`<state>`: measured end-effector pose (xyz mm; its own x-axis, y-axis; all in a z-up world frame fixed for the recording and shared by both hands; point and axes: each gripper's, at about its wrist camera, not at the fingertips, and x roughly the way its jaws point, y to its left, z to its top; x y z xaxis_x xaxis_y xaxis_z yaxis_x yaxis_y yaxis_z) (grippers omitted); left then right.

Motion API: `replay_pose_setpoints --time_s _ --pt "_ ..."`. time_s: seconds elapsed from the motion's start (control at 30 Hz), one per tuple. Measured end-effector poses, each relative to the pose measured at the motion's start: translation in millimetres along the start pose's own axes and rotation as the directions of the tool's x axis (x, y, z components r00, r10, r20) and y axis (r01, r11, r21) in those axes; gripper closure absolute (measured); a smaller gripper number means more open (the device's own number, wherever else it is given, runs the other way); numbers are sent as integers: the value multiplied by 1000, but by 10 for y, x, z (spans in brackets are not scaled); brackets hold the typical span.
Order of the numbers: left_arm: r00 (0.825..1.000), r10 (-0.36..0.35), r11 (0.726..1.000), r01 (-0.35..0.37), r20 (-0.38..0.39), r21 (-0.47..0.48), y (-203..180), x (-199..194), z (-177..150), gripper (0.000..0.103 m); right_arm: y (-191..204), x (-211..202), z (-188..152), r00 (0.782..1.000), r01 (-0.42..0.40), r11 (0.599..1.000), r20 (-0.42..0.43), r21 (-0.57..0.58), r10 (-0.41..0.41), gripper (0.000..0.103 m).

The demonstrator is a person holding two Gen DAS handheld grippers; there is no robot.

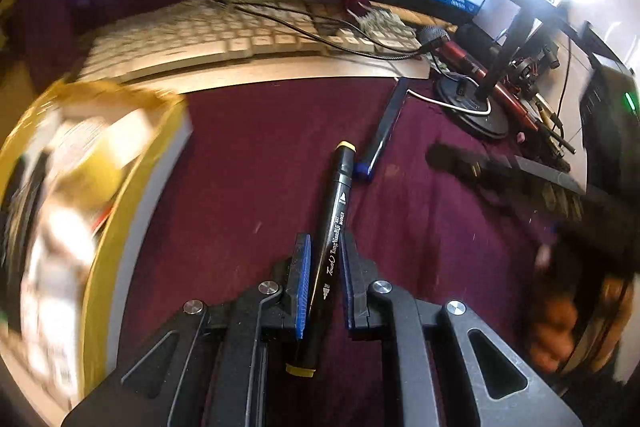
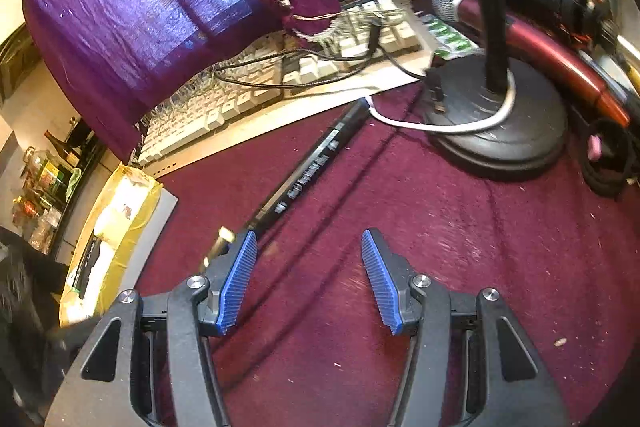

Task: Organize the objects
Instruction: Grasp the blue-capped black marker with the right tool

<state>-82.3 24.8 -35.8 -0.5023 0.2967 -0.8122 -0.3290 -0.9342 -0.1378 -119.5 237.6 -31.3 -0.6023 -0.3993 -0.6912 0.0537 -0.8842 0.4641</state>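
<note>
we judge the black marker (image 1: 334, 239) light, rigid, slick-barrelled; left gripper (image 1: 324, 269) clenched mid-barrel on it; right gripper (image 2: 310, 281) released, empty.

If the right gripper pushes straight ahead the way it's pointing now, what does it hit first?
Most likely the dark red cloth on the desk: the open right gripper points down at a bare patch. The black marker lies just left of that line, the round stand base farther on to the right; depth is uncertain.
</note>
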Motion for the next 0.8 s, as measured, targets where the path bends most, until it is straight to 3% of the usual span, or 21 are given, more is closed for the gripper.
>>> replay_pose_setpoints --time_s 0.13,0.27,0.33,0.4,0.47,0.53,0.67,0.8 --pt "997 -35 999 37 73 -31 82 -62 -169 91 221 139 189 997 69 997 -16 -24 -70 49" --pt "994 -60 997 64 92 -35 130 -96 -198 91 291 324 324 986 164 986 -24 -14 -165 49" --pt "991 -78 995 83 106 -48 164 -101 -211 91 367 430 400 972 234 971 -20 -52 -235 49" --pt "990 -81 994 88 116 -60 162 -107 -231 91 464 561 436 938 342 931 -2 -129 -345 49" --pt "989 -77 995 84 124 -56 159 -121 -252 91 470 671 408 927 368 917 -20 -155 -375 51" --pt "989 -79 994 87 124 -61 167 -123 -258 91 530 677 333 902 426 880 17 -210 -432 65" --pt "988 -91 992 101 126 -77 208 -126 -269 91 547 559 142 882 465 846 58 -263 -467 84" --pt "987 -95 991 106 127 -83 229 -126 -278 91 419 342 -58 900 432 866 54 -252 -433 91"
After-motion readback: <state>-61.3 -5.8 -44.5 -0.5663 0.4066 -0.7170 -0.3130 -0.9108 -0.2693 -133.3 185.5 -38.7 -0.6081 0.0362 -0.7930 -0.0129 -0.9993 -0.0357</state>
